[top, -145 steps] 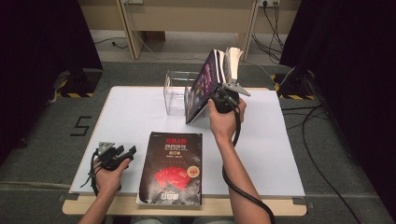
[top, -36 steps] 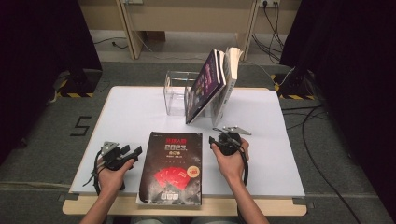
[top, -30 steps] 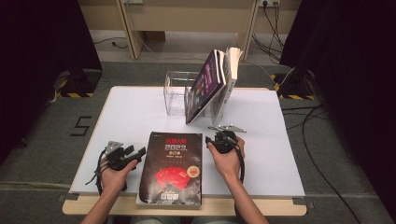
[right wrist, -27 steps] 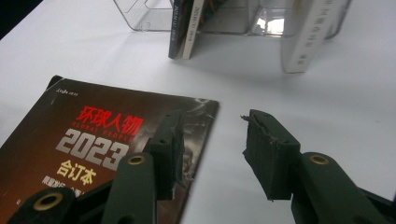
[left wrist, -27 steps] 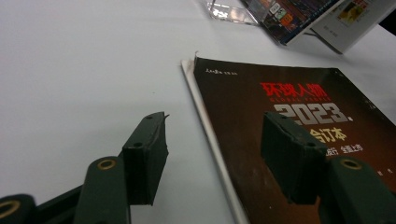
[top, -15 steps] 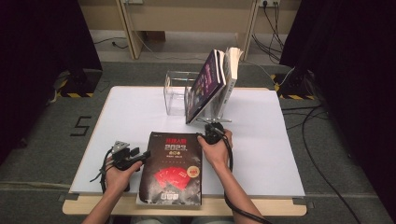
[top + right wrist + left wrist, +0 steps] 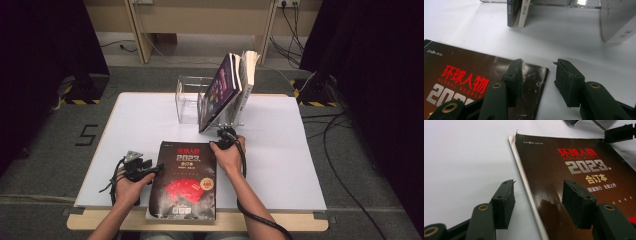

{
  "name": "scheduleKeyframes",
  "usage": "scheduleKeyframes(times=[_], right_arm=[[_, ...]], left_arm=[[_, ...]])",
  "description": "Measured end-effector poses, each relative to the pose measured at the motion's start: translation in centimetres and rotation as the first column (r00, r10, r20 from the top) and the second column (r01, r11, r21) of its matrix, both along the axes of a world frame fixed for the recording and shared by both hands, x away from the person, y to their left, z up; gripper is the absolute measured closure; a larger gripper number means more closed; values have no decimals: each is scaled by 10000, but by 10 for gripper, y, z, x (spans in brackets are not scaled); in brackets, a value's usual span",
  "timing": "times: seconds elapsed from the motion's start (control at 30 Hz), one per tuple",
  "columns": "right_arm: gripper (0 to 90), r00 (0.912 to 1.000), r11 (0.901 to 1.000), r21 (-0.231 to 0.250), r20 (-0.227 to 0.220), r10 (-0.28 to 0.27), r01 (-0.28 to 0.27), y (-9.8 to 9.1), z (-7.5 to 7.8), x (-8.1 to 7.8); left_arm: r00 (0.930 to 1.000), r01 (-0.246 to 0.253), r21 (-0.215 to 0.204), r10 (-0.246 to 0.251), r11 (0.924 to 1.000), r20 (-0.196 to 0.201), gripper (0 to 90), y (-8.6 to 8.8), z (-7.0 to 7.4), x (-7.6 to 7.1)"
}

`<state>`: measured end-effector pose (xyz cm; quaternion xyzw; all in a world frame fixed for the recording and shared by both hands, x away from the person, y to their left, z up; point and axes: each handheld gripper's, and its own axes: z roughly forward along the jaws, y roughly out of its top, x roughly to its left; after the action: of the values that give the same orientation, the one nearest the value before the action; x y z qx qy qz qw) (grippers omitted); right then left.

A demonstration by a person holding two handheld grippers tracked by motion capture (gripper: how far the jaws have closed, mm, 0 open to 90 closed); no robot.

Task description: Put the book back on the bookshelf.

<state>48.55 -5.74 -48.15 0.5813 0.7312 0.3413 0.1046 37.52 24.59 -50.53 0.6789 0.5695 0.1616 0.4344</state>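
Observation:
A dark book (image 7: pixel 185 180) with red and white cover lettering lies flat at the front middle of the white table (image 7: pixel 300 165), its near end over the front edge. My left gripper (image 7: pixel 156 168) is low at its left side. In the left gripper view this gripper (image 7: pixel 539 202) is open and straddles the book's (image 7: pixel 579 170) long edge, one jaw over the table and one over the cover. My right gripper (image 7: pixel 217 144) is at the book's far right corner. In the right gripper view it (image 7: pixel 539 75) is open, with that corner of the book (image 7: pixel 461 75) under its left jaw.
A clear plastic stand (image 7: pixel 190 97) at the back middle holds a purple-covered book (image 7: pixel 220 90) and a pale book (image 7: pixel 247 70), both leaning left. Their lower ends (image 7: pixel 517 12) stand just beyond my right gripper. Bare table lies to either side.
My right hand has come away from the leaning books, down and left to the flat book's far right corner. My left hand has edged slightly toward the book's left side.

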Motion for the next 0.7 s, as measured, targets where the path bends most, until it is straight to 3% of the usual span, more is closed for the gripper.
scheduleKeyframes(times=[0.4, 0.7], right_arm=[[567, 9993, 10000, 36, -366, 81, -80, 2, 2, 11], [566, 9982, 9986, 38, -312, 519, -518, 2, 1, 14]], left_arm=[[10000, -56, 24, 56, 10000, -22, 447, -1, 0, 0], [10000, -55, 57, 55, 10000, -19, 451, -1, 0, 0]])
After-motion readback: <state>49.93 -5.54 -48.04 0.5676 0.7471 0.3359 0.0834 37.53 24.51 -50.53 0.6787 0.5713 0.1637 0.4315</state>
